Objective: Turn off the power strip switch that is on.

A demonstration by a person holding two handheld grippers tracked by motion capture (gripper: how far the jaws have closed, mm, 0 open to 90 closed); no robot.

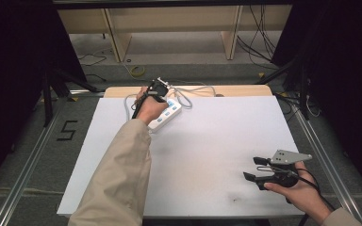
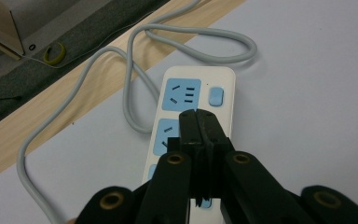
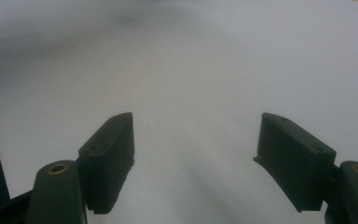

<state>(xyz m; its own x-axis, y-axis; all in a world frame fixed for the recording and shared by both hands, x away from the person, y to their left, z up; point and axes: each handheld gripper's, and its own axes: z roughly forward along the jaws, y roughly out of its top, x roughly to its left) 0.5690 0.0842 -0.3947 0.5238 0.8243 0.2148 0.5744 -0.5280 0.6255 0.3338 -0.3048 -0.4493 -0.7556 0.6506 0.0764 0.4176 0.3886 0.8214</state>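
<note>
White tabletop (image 1: 207,155): power strip (image 2: 216,79) directly under closed left gripper (image 2: 199,116)

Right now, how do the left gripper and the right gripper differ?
The left gripper has its jaws pressed together; the right gripper has them wide apart. The left gripper is over the power strip at the table's far edge; the right gripper is over the bare white table near the front. Both have black jaws.

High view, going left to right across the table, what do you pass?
Left gripper → power strip → bare white board → right gripper.
</note>
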